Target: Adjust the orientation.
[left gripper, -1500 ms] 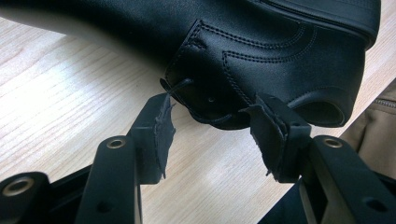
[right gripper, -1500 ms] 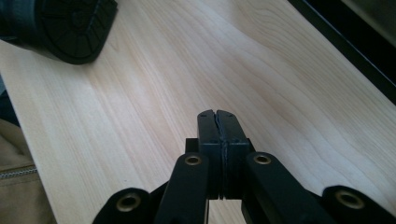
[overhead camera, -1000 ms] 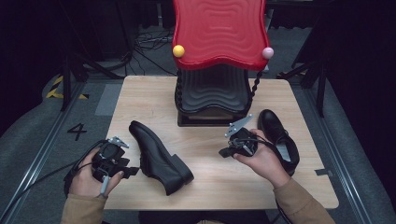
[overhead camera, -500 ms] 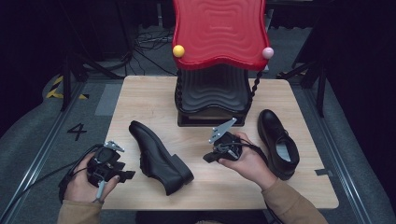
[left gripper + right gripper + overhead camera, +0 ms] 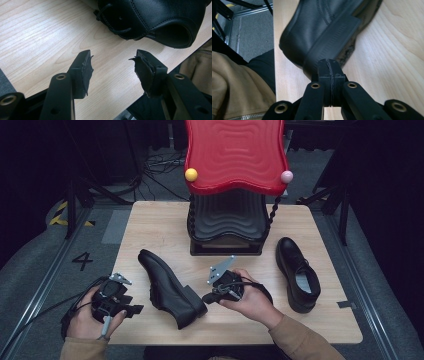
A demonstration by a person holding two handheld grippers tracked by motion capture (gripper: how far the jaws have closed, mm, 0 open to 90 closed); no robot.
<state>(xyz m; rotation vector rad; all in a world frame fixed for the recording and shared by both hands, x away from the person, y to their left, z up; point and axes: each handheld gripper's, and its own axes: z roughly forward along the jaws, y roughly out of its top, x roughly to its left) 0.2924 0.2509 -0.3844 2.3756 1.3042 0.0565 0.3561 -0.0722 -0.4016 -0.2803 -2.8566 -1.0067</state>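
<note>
A black leather shoe [image 5: 167, 287] lies on its side at the table's front left, heel toward the person. A second black shoe [image 5: 297, 272] stands upright at the right. My right gripper [image 5: 206, 297] is shut with nothing between its jaws, and its tips point left at the lying shoe's heel. In the right gripper view the shut tips [image 5: 330, 62] sit right at that heel [image 5: 332, 32]; I cannot tell whether they touch. My left gripper [image 5: 135, 309] is open near the front left edge. In the left gripper view its jaws [image 5: 112, 58] stand apart, short of the shoe [image 5: 150, 20].
A red wavy-topped stand [image 5: 235, 155] on a black ribbed base [image 5: 227, 225] occupies the back middle of the wooden table [image 5: 150, 230]. Bare wood lies between the two shoes. A tan sleeve [image 5: 237, 87] shows beyond the table's front edge.
My right gripper has moved left from beside the upright shoe to the heel of the lying shoe, jaws still shut. The left gripper has hardly moved.
</note>
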